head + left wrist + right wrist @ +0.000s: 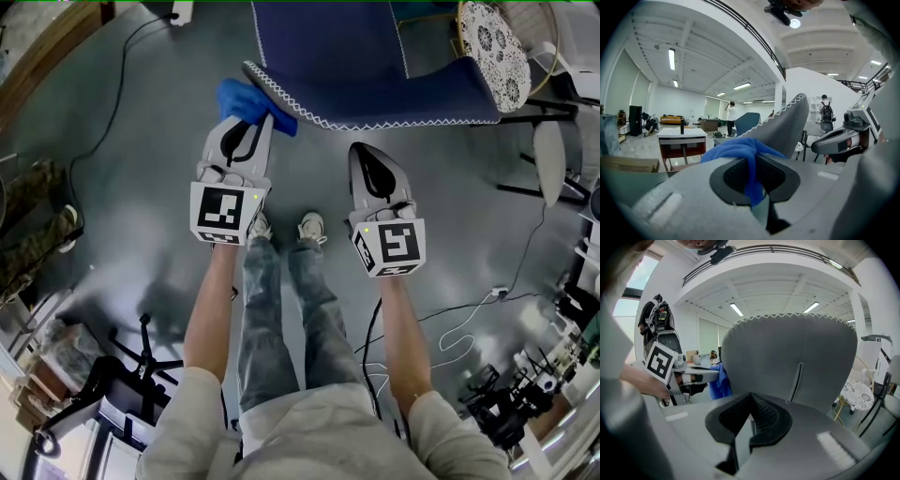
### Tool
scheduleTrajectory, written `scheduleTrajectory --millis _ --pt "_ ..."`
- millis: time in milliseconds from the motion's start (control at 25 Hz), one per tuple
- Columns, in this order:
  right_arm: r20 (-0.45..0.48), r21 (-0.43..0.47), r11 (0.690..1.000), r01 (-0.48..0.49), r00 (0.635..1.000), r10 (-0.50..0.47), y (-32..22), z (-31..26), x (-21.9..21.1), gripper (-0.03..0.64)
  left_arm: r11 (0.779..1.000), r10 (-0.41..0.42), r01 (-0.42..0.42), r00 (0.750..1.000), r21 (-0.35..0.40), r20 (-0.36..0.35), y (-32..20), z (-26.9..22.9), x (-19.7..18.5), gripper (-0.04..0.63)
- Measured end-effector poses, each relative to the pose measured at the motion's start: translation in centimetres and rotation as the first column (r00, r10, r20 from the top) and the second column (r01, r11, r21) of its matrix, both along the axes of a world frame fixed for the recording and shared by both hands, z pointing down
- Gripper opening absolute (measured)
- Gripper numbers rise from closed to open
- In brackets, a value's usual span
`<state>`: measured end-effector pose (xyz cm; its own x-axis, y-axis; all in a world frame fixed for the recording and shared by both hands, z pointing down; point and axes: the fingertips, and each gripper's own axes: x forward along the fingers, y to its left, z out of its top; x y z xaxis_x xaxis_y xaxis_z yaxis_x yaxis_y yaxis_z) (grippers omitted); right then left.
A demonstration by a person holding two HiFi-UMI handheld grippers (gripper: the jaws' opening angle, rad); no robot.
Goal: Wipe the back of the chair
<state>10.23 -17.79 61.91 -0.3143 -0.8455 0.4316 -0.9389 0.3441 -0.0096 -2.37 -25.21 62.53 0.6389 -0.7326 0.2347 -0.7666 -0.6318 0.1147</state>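
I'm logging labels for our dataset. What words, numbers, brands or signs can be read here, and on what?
None: no readable text in any view.
Cube on the left claw: black-and-white square pattern, not lettering.
Cube on the right claw: the same.
On the chair and the blue cloth: no label showing.

The chair (375, 66) is upholstered in dark blue, and white zigzag stitching runs along the curved rim of its upright back (797, 362). A bunched blue cloth (246, 98) is pinched between the jaws of the left tool (246, 131). It touches the back's left edge near the top.
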Motion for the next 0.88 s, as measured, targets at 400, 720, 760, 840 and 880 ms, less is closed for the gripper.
scheduleTrajectory --millis 400,720,760,840,880 --pt "-0.001 0.0 1.0 -0.004 1.0 0.004 -0.6 0.0 0.7 0.0 0.995 0.002 -0.001 1.0 -0.104 0.009 -1.9 4.9 0.3 0.032" --pt "-0.006 0.004 1.0 0.0 1.0 0.0 -0.7 -0.1 1.0 0.0 0.979 -0.012 0.016 1.0 -0.202 0.02 -3.5 9.7 -0.5 0.032" --pt "-0.006 0.005 1.0 0.001 1.0 -0.001 -0.7 -0.1 1.0 0.0 0.979 -0.011 0.015 1.0 -0.205 0.024 -3.7 10.1 -0.5 0.032" --pt "-0.009 0.004 1.0 0.002 1.0 -0.002 -0.7 -0.1 1.2 0.0 0.977 -0.009 0.016 0.999 -0.211 0.031 -3.8 10.5 -0.6 0.034" --pt "-0.01 0.004 1.0 0.003 1.0 -0.003 -0.6 -0.1 1.2 0.0 0.976 -0.012 0.018 1.0 -0.217 0.029 -3.9 10.7 -0.6 0.034"
